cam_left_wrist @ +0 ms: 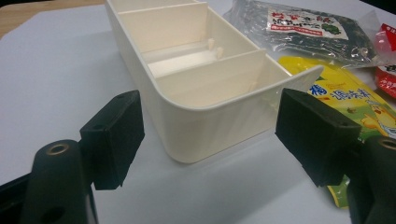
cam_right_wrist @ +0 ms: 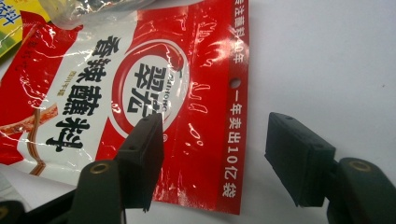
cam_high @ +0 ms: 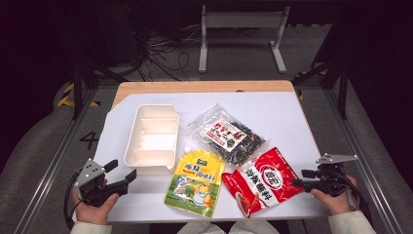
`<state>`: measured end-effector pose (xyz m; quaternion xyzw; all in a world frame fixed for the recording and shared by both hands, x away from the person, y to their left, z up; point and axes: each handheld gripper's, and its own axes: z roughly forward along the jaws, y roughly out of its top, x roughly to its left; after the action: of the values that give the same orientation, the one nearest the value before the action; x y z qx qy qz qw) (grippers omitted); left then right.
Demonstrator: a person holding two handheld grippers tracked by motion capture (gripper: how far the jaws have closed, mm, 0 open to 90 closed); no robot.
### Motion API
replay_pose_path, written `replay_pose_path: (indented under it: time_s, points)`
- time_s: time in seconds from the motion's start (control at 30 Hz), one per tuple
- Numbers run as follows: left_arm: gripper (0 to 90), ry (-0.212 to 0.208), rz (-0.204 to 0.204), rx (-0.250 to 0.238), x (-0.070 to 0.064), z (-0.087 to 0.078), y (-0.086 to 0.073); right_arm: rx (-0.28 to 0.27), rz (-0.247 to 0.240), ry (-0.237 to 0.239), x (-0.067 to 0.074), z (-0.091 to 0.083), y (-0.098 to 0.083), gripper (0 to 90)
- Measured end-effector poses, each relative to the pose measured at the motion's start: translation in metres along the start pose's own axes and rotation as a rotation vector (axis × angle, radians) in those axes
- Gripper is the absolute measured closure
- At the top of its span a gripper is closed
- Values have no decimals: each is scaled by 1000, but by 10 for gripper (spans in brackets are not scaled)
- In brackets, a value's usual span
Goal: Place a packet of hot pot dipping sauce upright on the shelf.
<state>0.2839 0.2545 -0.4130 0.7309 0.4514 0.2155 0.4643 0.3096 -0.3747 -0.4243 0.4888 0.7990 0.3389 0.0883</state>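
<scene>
Because the red packet [cam_high: 265,181] lies flat at four o'clock on the table [cam_high: 292,117], the right gripper [cam_right_wrist: 212,156] straddles its sealed edge, jaws apart, probably not yet touching. The left gripper [cam_left_wrist: 205,135], jaws also apart, faces the compartment box [cam_high: 152,138] at nine o'clock.

— What lies at the table's six o'clock?
— A yellow-green seasoning packet [cam_high: 196,183], flat on the white sheet [cam_high: 277,117].
— And at its one o'clock?
— A clear bag of dark dried seaweed [cam_high: 228,134], just beside it.
— Beyond the table?
— At twelve o'clock, wooden tabletop [cam_high: 195,87], then a white metal stand [cam_high: 242,34]; black cables [cam_high: 160,53] at eleven.
</scene>
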Motion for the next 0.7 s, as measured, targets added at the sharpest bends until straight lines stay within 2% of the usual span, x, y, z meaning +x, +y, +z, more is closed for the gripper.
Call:
replay_pose_path:
  time_s: [0.33,0.47,0.57,0.7]
  points:
    - [239,4,-4,6,1,1,-1,39,24,31,-2,9,-5,385]
    - [239,5,-1,7,1,1,-1,31,32,58,-2,9,-5,401]
    - [239,5,0,7,1,1,-1,30,35,60,-2,9,-5,422]
    - [239,4,3,10,0,2,-1,6,44,87,-3,5,-5,470]
